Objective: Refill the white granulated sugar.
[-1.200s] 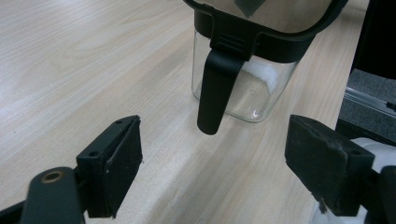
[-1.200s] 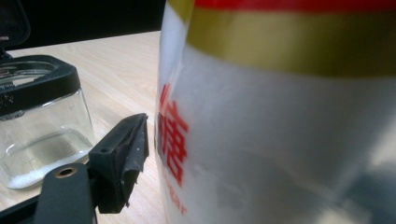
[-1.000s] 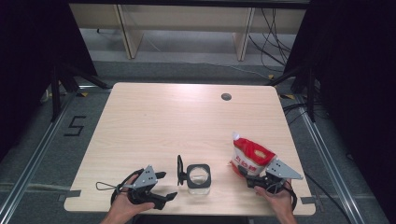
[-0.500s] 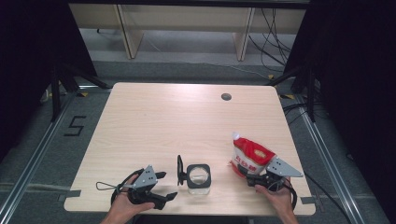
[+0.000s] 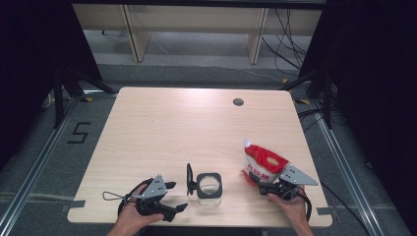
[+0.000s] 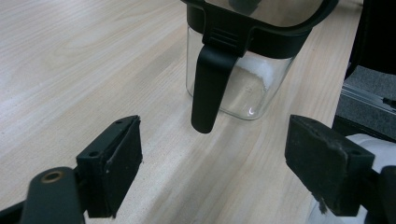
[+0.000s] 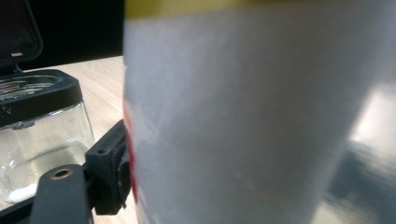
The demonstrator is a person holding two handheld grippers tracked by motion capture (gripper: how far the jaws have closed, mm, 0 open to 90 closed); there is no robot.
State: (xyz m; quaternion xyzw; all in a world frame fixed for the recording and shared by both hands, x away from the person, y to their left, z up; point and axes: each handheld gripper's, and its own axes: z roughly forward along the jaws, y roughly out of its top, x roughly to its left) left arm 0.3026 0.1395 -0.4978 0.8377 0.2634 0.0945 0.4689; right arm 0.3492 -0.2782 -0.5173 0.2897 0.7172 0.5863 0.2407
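At table's near edge: sugar pouch (image 5: 263,166) gripped, open jar (image 5: 209,186) waiting.

Right gripper (image 5: 271,186) clamps the red-white pouch upright, just right of the glass jar w/ flipped-up lid; pour must go leftward. Left gripper (image 5: 172,196), jaws wide & empty, faces jar's black handle (image 6: 208,86), nearer.

Each black gripper has 2 square-padded jaws, a brass rivet, a grey three-cornered plate, and a trailing black cable.
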